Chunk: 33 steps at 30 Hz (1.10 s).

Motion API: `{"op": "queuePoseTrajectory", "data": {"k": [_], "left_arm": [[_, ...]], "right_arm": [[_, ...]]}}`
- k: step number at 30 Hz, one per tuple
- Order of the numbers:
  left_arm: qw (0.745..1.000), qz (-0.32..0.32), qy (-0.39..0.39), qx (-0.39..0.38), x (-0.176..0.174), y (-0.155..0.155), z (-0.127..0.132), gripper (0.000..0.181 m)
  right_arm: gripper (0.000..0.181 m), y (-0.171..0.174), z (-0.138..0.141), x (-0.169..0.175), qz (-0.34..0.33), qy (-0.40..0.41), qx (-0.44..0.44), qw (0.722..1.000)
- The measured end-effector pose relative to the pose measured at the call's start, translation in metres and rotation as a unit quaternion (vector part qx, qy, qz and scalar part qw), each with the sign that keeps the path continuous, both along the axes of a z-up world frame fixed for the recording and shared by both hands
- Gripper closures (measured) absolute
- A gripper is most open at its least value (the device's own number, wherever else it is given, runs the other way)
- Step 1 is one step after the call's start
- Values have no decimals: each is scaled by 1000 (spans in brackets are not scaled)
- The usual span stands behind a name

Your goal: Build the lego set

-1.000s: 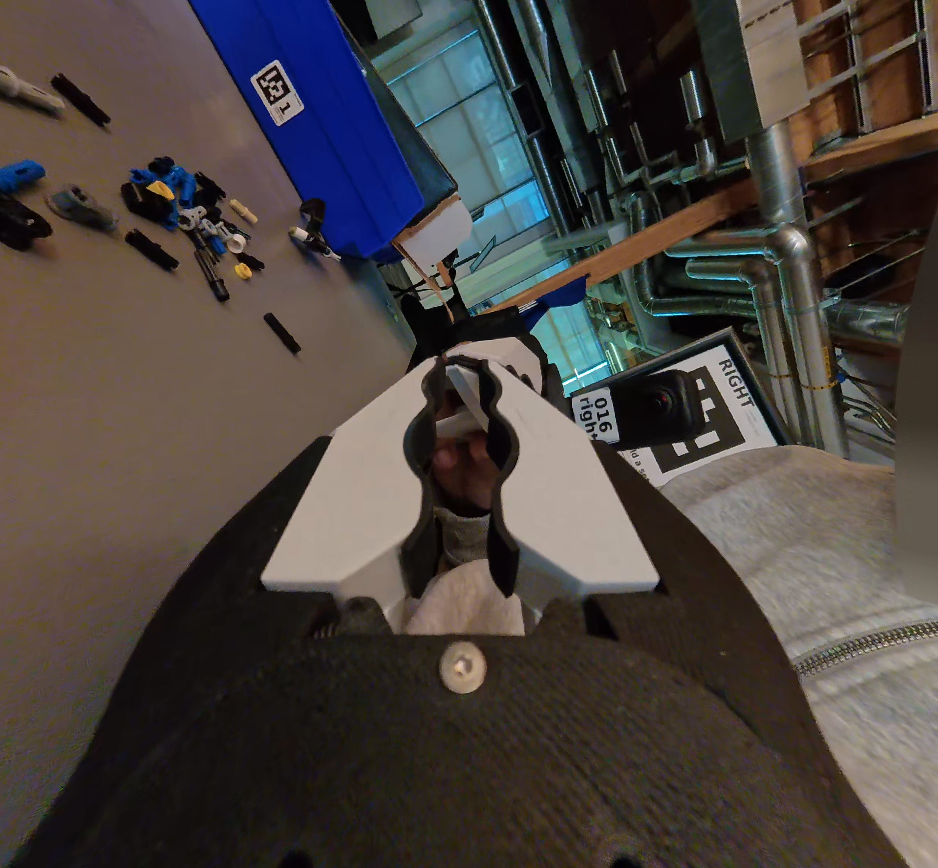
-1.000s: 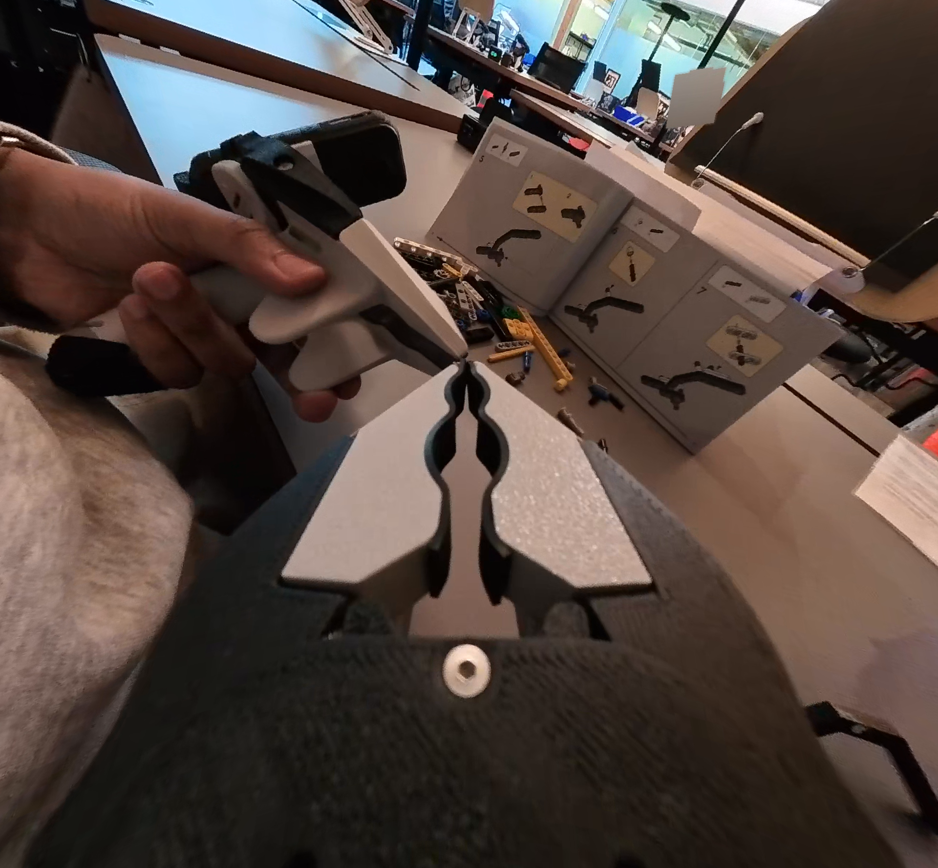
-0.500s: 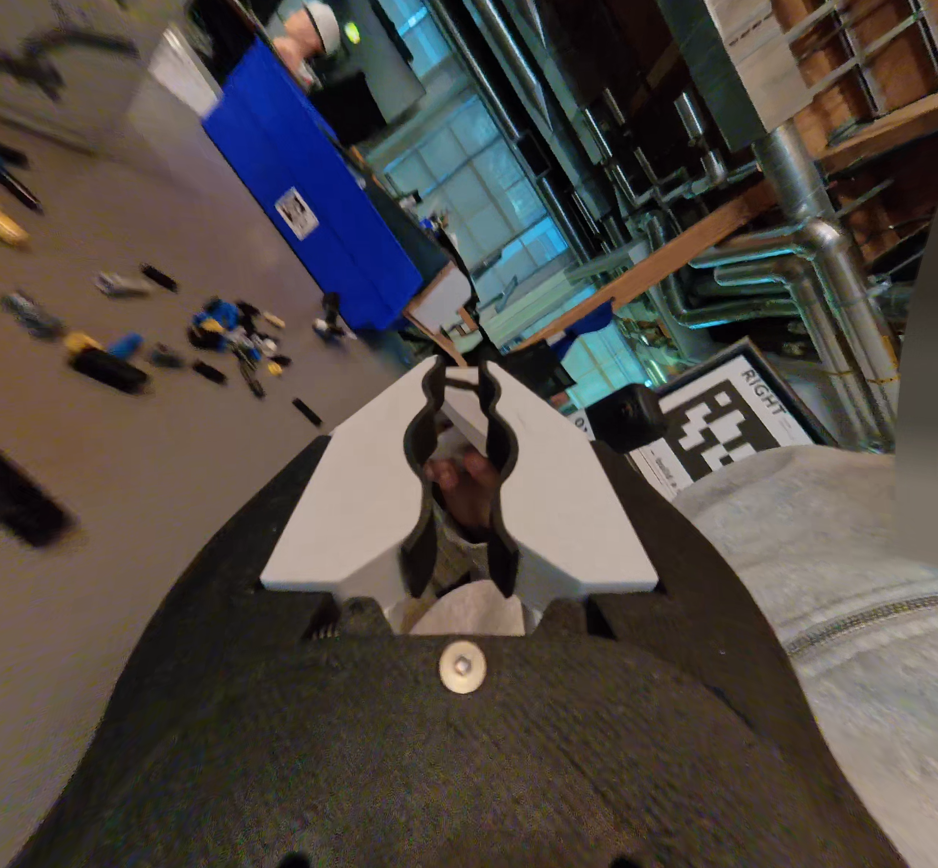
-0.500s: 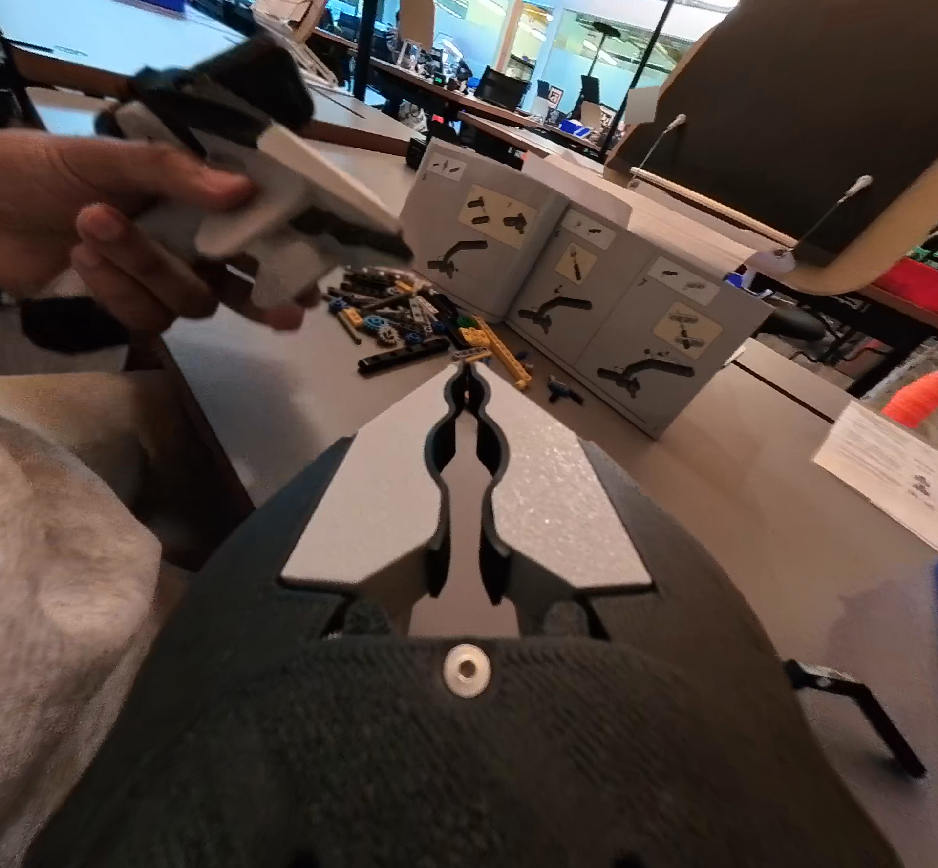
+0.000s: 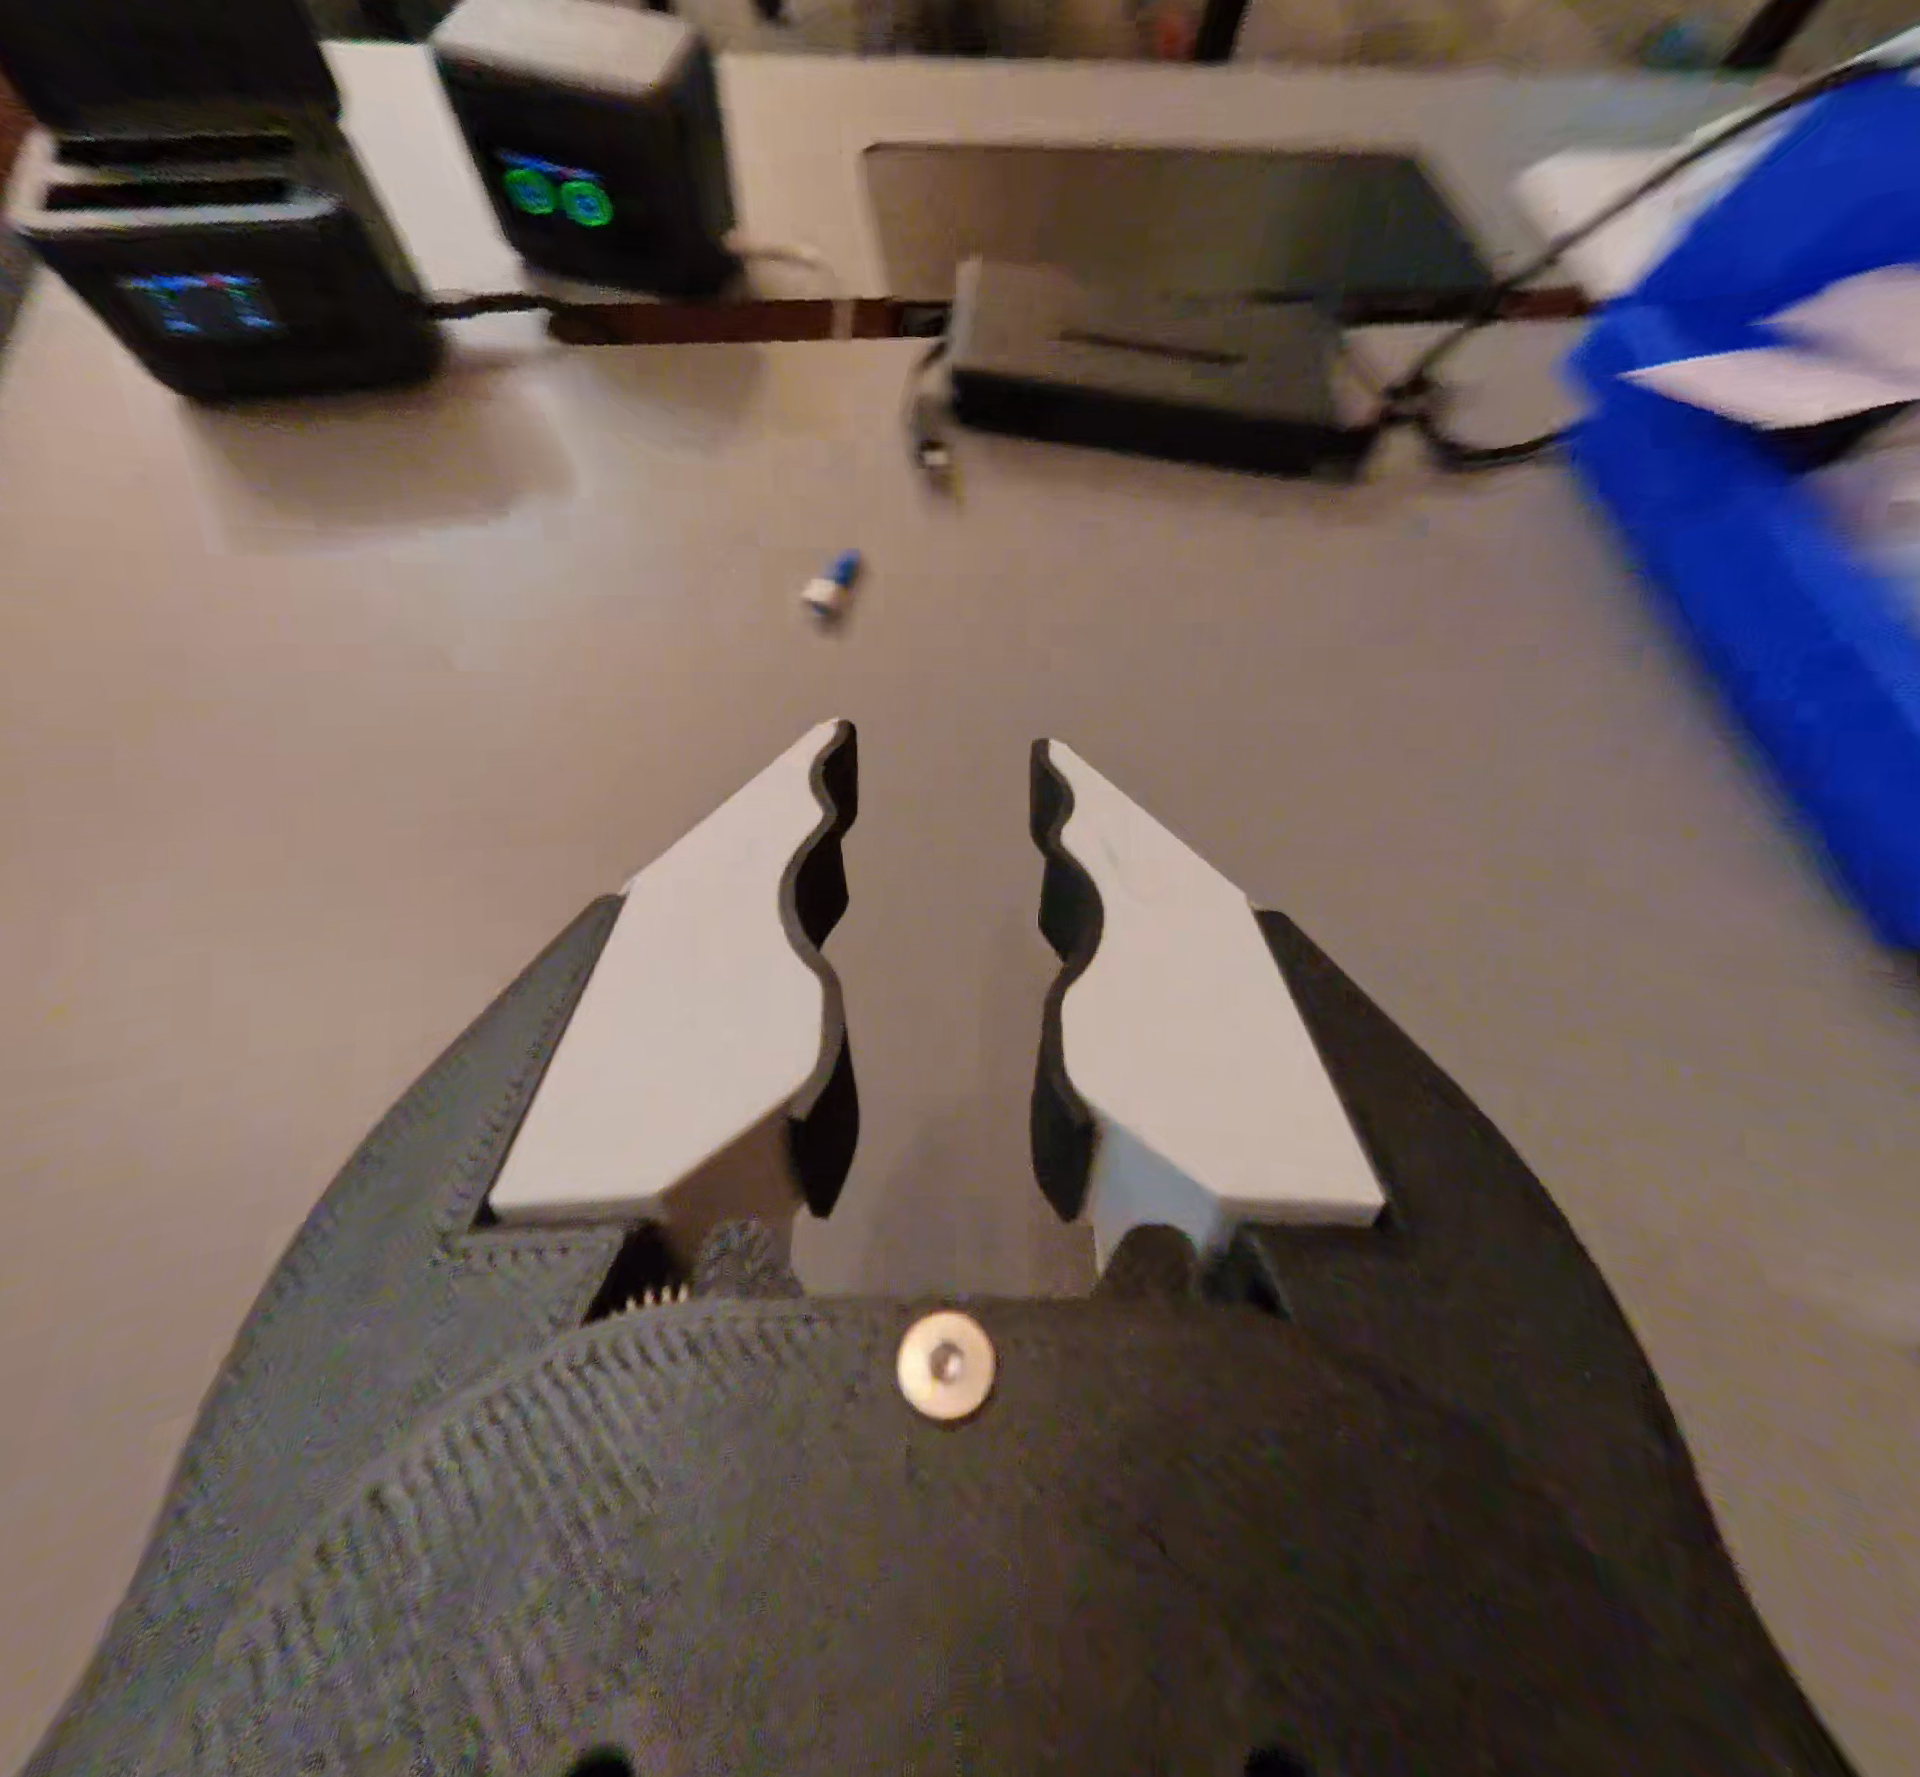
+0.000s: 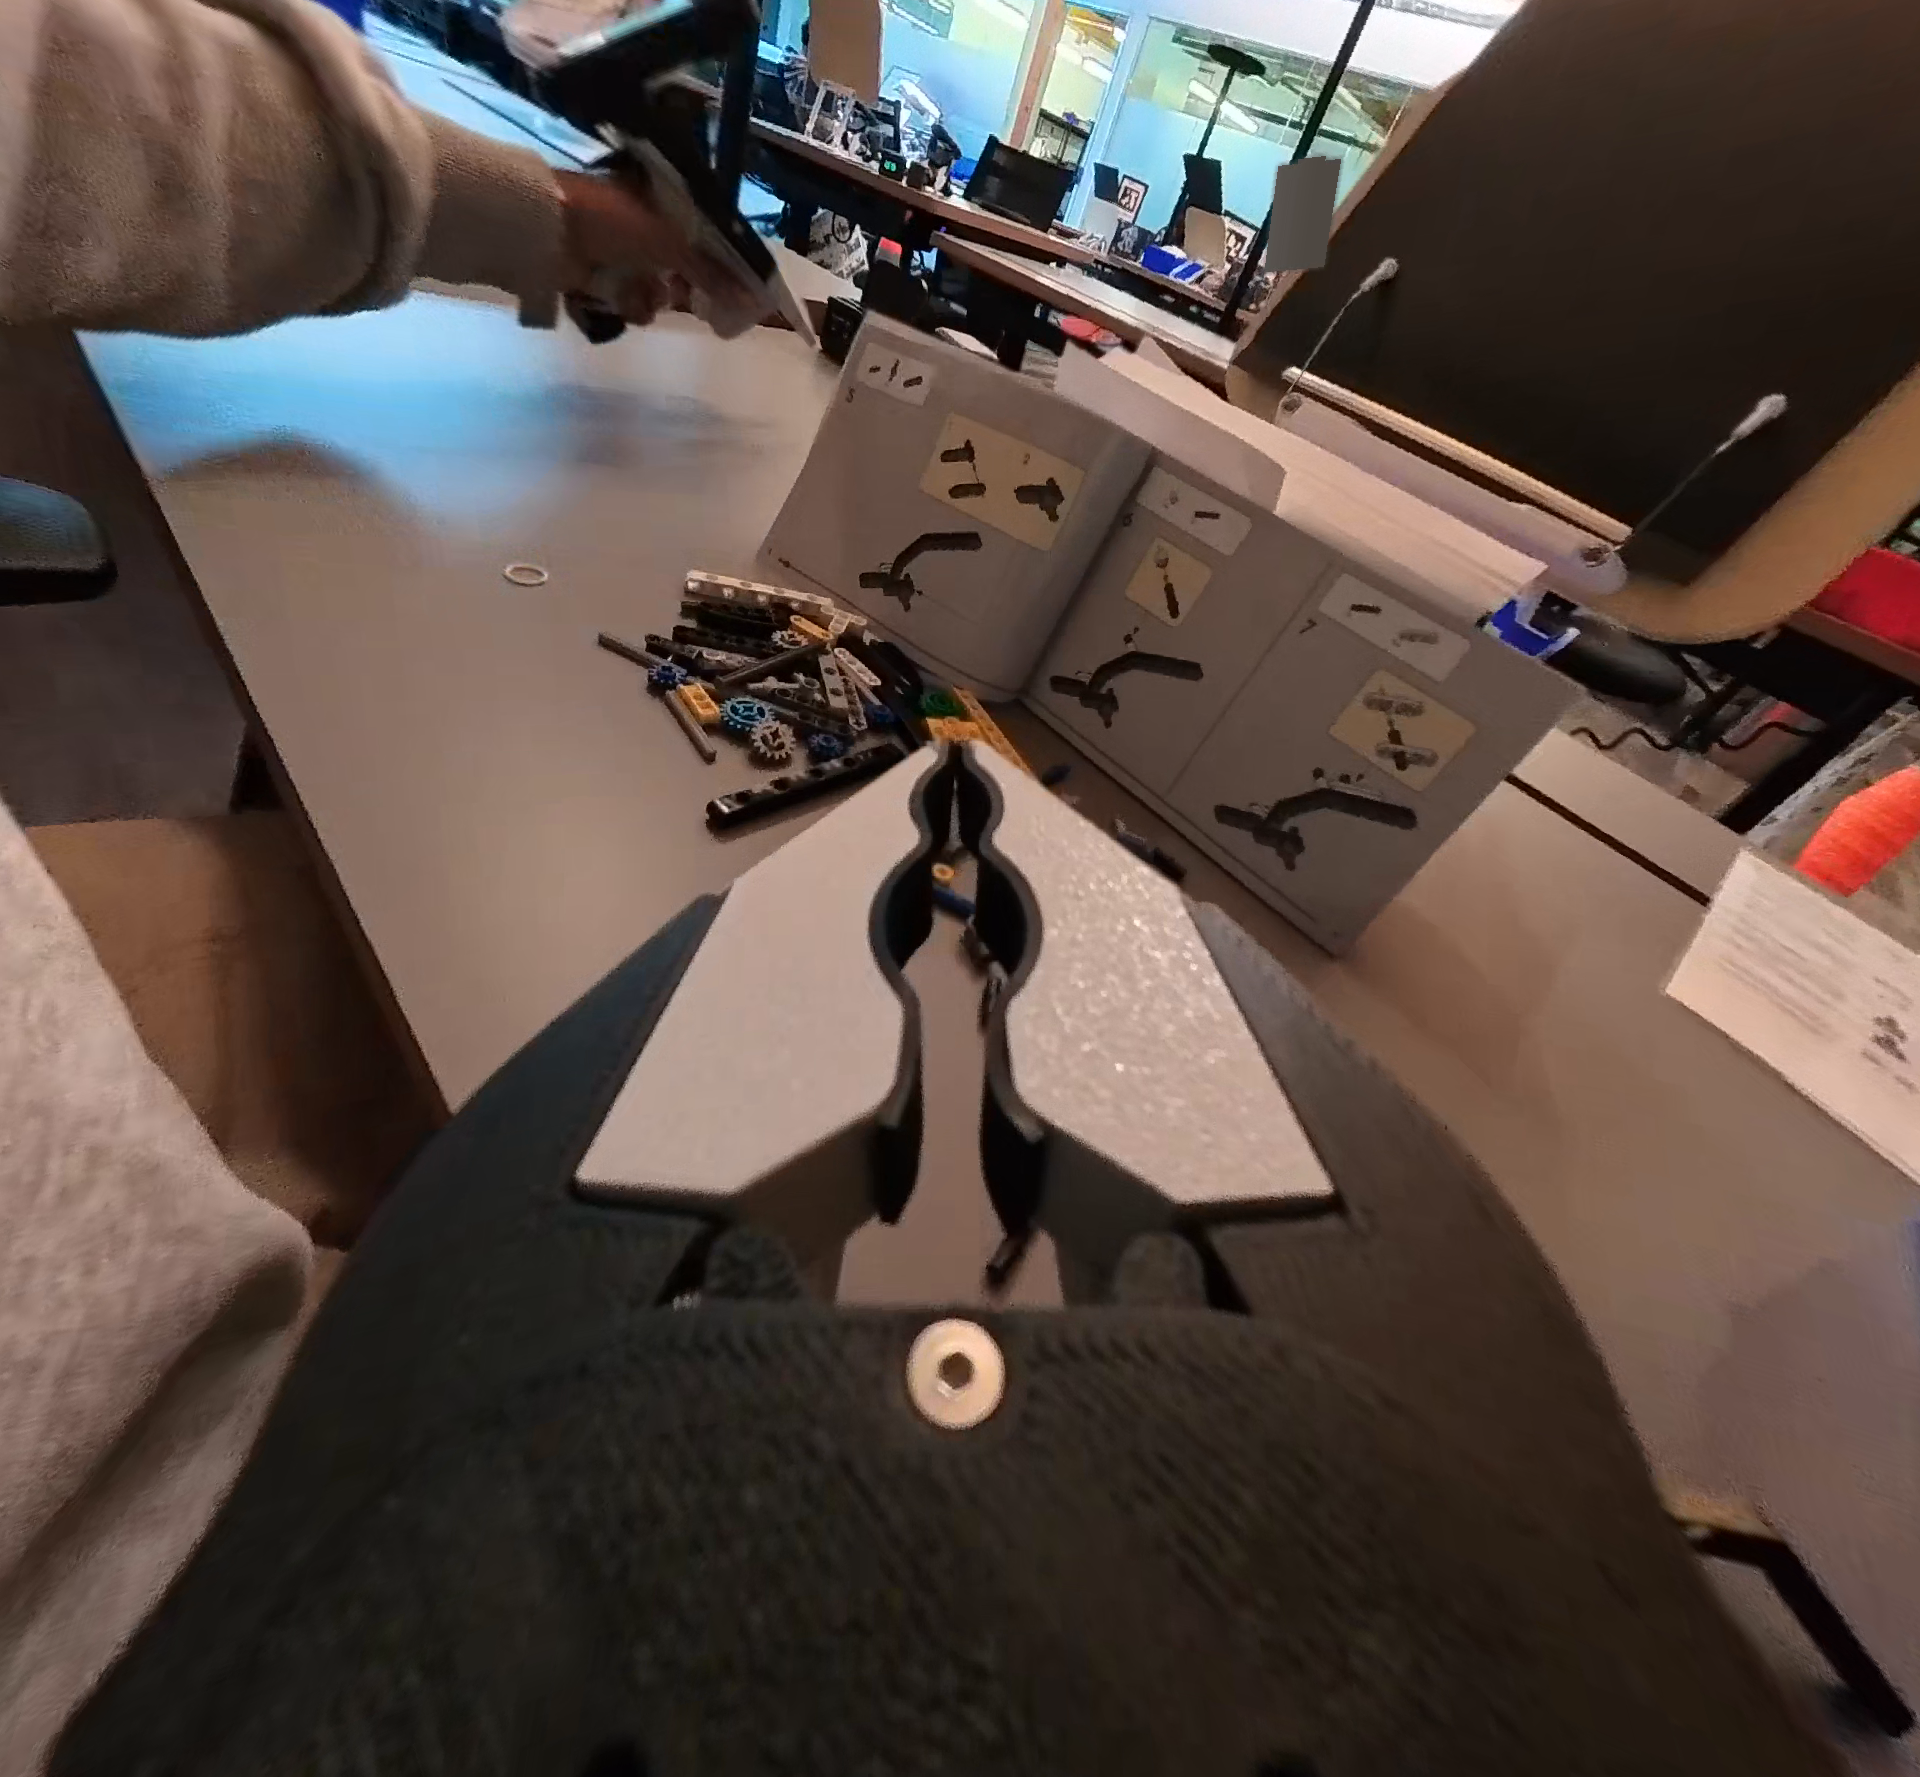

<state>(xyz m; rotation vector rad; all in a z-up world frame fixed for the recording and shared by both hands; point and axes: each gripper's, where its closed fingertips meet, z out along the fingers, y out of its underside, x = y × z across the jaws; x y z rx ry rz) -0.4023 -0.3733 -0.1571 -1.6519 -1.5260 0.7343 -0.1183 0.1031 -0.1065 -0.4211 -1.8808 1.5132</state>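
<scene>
My left gripper (image 5: 943, 735) is open and empty above the grey table. A small blue and white lego piece (image 5: 834, 581) lies a short way ahead of its tips. My right gripper (image 6: 958, 763) is shut and empty, held above the table. Beyond its tips lies a pile of lego pieces (image 6: 790, 678): black beams, blue gears, yellow and grey parts. The open instruction booklet (image 6: 1143, 626) stands behind the pile. The left gripper also shows in the right wrist view (image 6: 686, 200), held out far over the table by a hand in a grey sleeve.
Two black devices with lit screens (image 5: 213, 273) (image 5: 587, 138) and a flat black box with cables (image 5: 1153, 366) stand at the table's far edge. A blue bin (image 5: 1787, 522) is at the right. A small white ring (image 6: 526, 573) and a printed sheet (image 6: 1808, 989) lie on the table. Across from one pair of fingers to the other is roughly 55 centimeters.
The left gripper swung away from my body and out over the table, and its jaws opened. The right gripper stayed shut and moved a little closer to the lego pile.
</scene>
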Motion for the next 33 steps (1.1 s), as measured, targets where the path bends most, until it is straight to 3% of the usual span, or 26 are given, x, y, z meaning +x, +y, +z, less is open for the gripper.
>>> {"op": "queuePoseTrajectory", "data": {"k": [2, 5, 8, 17, 19, 22, 25, 27, 30, 33], "left_arm": [[999, 2, -25, -37, -30, -14, -15, 146], [997, -31, -68, -26, -56, -7, -33, 133], [996, -23, -78, -40, -69, -9, -40, 142], [995, 10, -81, -54, -75, -18, -55, 165], [995, 4, -83, -53, -74, -17, -56, 176], [994, -20, -88, -54, -62, -6, -53, 175], [996, -64, -41, -54, -31, 29, -22, 176], [992, -118, 0, -47, 10, 72, 8, 176], [971, -230, 48, -40, 101, 161, 50, 176], [935, -347, 65, -42, 205, 254, 65, 176]], "right_arm": [[181, -2, 2, -2, -7, 5, 10, 1000], [181, 0, -1, -5, -26, 8, 38, 999], [181, 4, -4, -10, -45, 15, 67, 997], [181, -4, -1, -18, -22, 32, 74, 997], [181, -10, 0, -15, -8, 33, 69, 997], [181, -20, 1, -6, 15, 28, 60, 998], [181, -22, 6, 1, 26, 41, 63, 997], [180, -22, 8, 6, 41, 45, 57, 997], [170, -28, 7, 17, 92, 24, 30, 995], [155, -38, 9, 30, 149, -26, -34, 988]]}}
